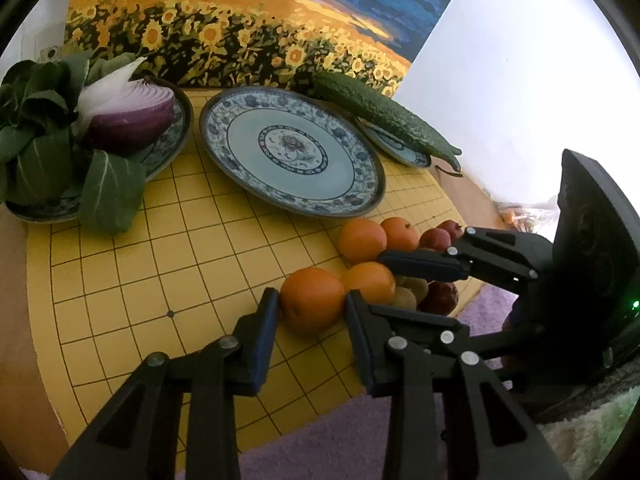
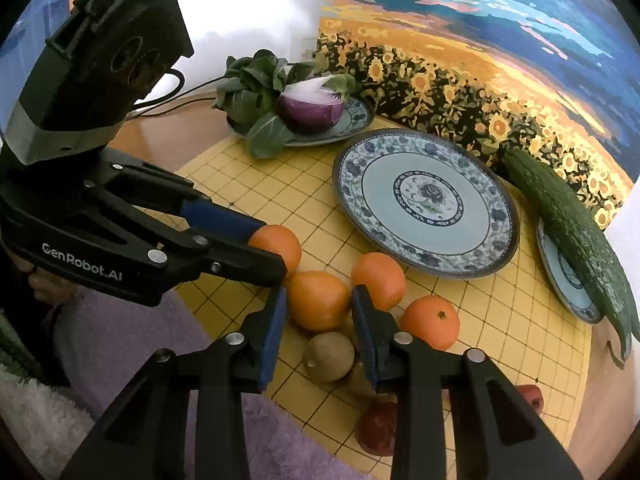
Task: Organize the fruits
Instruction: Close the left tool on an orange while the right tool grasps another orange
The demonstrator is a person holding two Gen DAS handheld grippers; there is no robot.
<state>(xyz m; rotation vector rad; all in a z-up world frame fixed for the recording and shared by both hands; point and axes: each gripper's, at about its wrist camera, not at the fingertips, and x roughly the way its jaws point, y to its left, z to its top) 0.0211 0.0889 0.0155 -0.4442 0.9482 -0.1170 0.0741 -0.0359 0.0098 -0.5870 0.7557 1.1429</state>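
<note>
Several oranges, kiwis and small red fruits lie in a cluster on the yellow grid mat (image 1: 160, 264). My left gripper (image 1: 312, 304) has its jaws on both sides of one orange (image 1: 314, 300); it also shows in the right wrist view (image 2: 276, 246). My right gripper (image 2: 320, 300) has its jaws on both sides of another orange (image 2: 318, 300), with a kiwi (image 2: 328, 356) just below. An empty blue-patterned plate (image 1: 292, 148) sits beyond the fruit; it also shows in the right wrist view (image 2: 426, 200).
A plate with bok choy (image 1: 36, 140) and half a red onion (image 1: 128, 114) stands at the back left. A cucumber (image 1: 384, 114) rests on a small plate at the back right. A sunflower painting (image 1: 240, 20) leans behind. Purple cloth (image 2: 140, 352) lies at the table's near edge.
</note>
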